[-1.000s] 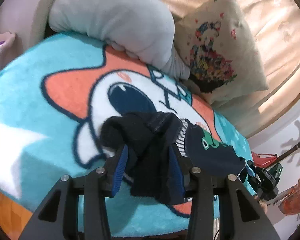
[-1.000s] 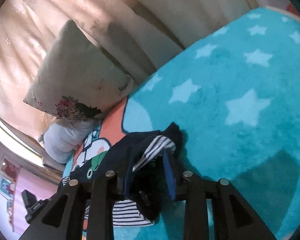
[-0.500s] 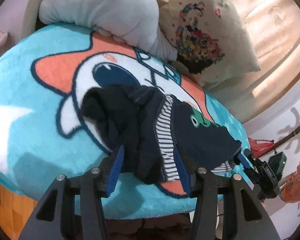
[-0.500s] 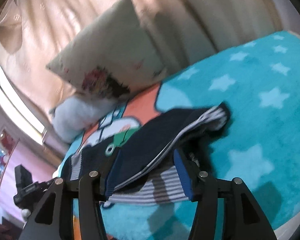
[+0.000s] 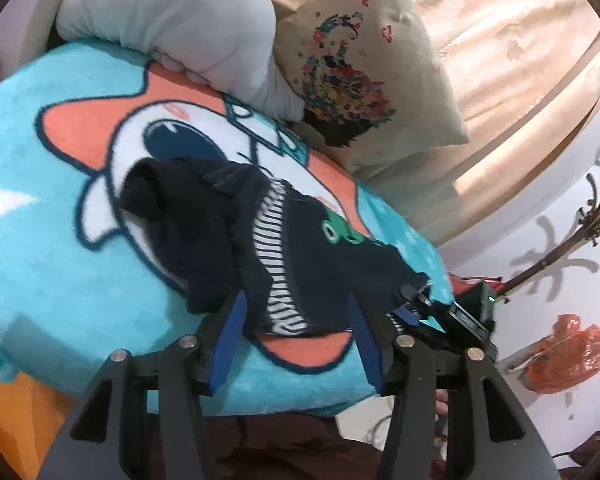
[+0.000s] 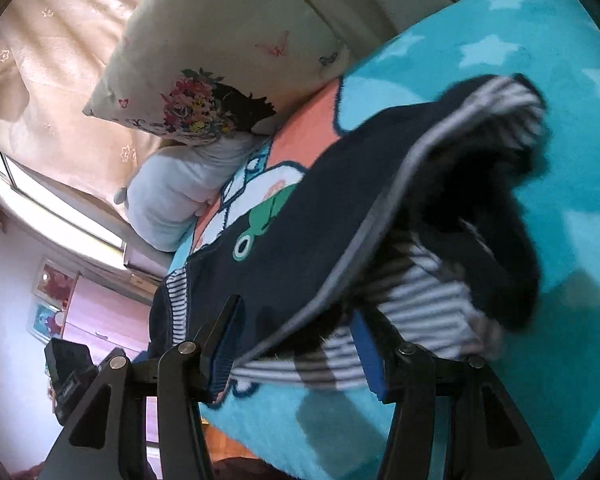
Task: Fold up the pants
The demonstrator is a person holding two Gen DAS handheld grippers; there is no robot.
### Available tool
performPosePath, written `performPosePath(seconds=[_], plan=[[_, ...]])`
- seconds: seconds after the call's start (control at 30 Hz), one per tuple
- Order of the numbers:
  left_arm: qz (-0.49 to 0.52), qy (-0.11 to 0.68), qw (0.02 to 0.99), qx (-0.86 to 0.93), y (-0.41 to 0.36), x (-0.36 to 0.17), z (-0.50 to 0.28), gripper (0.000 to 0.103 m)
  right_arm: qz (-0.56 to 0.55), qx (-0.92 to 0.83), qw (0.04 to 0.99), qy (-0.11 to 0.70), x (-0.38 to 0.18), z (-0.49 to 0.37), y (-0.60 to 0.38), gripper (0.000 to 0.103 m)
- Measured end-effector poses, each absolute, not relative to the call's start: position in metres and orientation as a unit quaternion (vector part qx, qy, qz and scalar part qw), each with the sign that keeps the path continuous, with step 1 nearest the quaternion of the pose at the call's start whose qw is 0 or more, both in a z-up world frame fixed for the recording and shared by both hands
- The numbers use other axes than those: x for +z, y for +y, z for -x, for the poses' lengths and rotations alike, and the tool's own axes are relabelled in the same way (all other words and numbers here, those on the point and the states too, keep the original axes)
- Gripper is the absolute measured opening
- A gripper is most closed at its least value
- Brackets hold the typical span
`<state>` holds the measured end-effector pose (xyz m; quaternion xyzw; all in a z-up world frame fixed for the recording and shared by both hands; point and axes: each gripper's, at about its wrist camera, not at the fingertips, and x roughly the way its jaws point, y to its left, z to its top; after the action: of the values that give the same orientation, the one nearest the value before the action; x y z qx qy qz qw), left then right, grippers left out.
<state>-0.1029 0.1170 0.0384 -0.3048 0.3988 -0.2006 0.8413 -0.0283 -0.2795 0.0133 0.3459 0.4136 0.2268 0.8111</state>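
The dark navy pants (image 5: pixel 236 232) with a striped waistband and a green frog patch lie bunched on the turquoise cartoon blanket (image 5: pixel 60 240). My left gripper (image 5: pixel 296 308) is open, its blue pads on either side of the pants' near edge. In the right wrist view the pants (image 6: pixel 300 232) spread wide and close. My right gripper (image 6: pixel 296 328) is open with the striped edge lying between its pads. The right gripper also shows in the left wrist view (image 5: pixel 416 300) at the pants' far end.
A grey bolster (image 5: pixel 172 20) and a cream floral pillow (image 5: pixel 364 64) lie at the bed's head by the beige curtain (image 5: pixel 500 40). The blanket's edge (image 5: pixel 220 396) drops off just before the left gripper. An orange bag (image 5: pixel 560 356) lies on the floor.
Both grippers have opened and let the pants down onto the blanket. Both have drawn back toward the bed's edge; the pants now lie spread wider.
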Motion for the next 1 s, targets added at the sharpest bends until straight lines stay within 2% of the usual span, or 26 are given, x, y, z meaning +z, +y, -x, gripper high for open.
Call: performPosePath(seconds=[0.1, 0.13, 0.17, 0.2, 0.23, 0.3, 0.5, 0.7, 1.0], plan=[[0.313, 0.397, 0.839, -0.199, 0.117, 0.039, 0.102, 0.052, -0.372, 0.241, 0.805, 0.395, 0.017, 0.016, -0.277, 0.061], [0.315, 0.397, 0.839, -0.197, 0.118, 0.039, 0.103, 0.052, -0.377, 0.241, 0.804, 0.39, 0.017, 0.012, -0.277, 0.058], [0.316, 0.396, 0.84, -0.194, 0.119, 0.04, 0.103, 0.052, -0.383, 0.236, 0.803, 0.391, 0.015, 0.008, -0.277, 0.041], [0.318, 0.394, 0.841, -0.19, 0.121, 0.04, 0.104, 0.052, -0.384, 0.238, 0.802, 0.391, 0.015, 0.005, -0.276, 0.018], [0.322, 0.393, 0.841, -0.186, 0.123, 0.04, 0.104, 0.052, -0.379, 0.242, 0.803, 0.392, 0.016, 0.003, -0.275, 0.012], [0.336, 0.393, 0.837, -0.182, 0.128, 0.038, 0.104, 0.053, -0.369, 0.236, 0.812, 0.386, 0.021, 0.003, -0.273, 0.008], [0.337, 0.409, 0.833, -0.157, 0.129, 0.032, 0.095, 0.053, -0.362, 0.242, 0.824, 0.362, 0.037, 0.009, -0.276, 0.007], [0.254, 0.447, 0.854, -0.078, 0.114, 0.028, 0.08, 0.053, -0.355, 0.249, 0.825, 0.363, 0.038, 0.011, -0.273, 0.007], [0.187, 0.413, 0.89, -0.044, 0.125, 0.039, 0.095, 0.053, -0.355, 0.25, 0.822, 0.368, 0.033, 0.011, -0.276, 0.008]])
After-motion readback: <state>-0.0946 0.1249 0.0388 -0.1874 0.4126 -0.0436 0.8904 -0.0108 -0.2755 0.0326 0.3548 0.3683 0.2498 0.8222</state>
